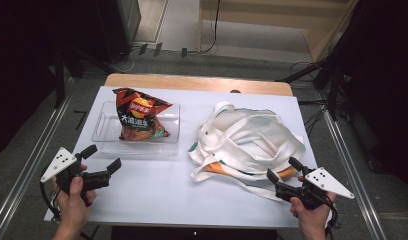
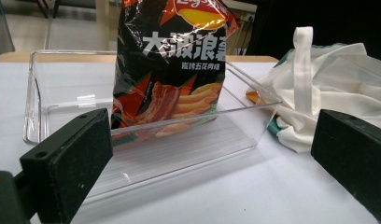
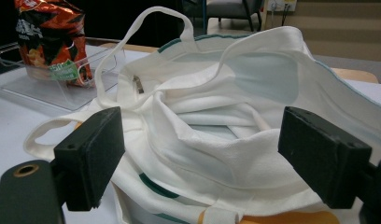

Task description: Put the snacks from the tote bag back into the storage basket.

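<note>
We begin with the white table (image 1: 157, 195), which carries everything here. On its right half lies the biggest thing, a crumpled white tote bag (image 1: 247, 142) with long straps and a mouth that gapes toward us; something orange shows under its near edge, but we cannot tell what it is. On the left half stands a clear plastic tray (image 1: 104, 135), and inside it a bag of chips (image 1: 140, 116) leans upright, its top above the tray's rim. The tray and the tote are near each other but apart. We hold the left gripper (image 1: 103, 161) in front of the tray's near wall, its jaws spread wide and empty. The right gripper (image 1: 284, 171) is just at the near edge of the tote, jaws also wide, with the cloth between them but not yet pinched. We judge that the work is at its start: probably the chips must go into the tote. The next move asks, we think, that the right gripper closes on one layer of the rim only to keep the mouth open, while the left goes over the tray wall to take the chips gently.
</note>
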Tool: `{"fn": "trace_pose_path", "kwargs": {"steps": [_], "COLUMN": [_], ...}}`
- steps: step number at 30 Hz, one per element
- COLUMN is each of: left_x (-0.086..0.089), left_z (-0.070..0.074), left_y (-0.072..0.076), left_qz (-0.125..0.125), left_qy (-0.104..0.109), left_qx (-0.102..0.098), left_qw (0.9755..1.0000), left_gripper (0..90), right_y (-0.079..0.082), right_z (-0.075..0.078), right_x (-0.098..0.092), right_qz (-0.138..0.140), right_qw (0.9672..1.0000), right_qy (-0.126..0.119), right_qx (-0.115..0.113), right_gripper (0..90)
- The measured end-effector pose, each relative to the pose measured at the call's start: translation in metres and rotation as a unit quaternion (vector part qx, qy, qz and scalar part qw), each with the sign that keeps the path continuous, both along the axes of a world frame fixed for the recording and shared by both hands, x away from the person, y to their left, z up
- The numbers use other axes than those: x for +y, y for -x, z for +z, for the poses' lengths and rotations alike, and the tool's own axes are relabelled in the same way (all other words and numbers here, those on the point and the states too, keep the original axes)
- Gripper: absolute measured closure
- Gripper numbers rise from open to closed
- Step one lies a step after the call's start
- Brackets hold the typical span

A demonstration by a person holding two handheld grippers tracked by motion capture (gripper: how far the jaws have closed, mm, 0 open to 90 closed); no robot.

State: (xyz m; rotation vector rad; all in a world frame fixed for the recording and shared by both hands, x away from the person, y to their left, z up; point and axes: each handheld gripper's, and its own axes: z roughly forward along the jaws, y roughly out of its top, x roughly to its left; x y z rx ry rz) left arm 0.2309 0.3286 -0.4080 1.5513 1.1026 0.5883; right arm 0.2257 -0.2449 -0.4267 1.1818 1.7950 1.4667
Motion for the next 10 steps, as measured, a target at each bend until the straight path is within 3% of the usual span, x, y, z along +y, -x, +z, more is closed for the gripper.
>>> {"fn": "trace_pose_path", "kwargs": {"steps": [10], "left_x": [-0.0012], "left_z": [-0.0020], "left_y": [-0.0019], "left_qz": [-0.001], "left_qy": [-0.003], "left_qx": [0.008], "left_qw": [1.0000], "left_gripper": [0.0], "right_y": [-0.0010], "right_z": [-0.0012], "right_x": [0.0003], "right_qz": [-0.001], "right_qw": [1.0000], "right_qy": [0.000], "right_qx": [0.003], "right_gripper": [14.9]}}
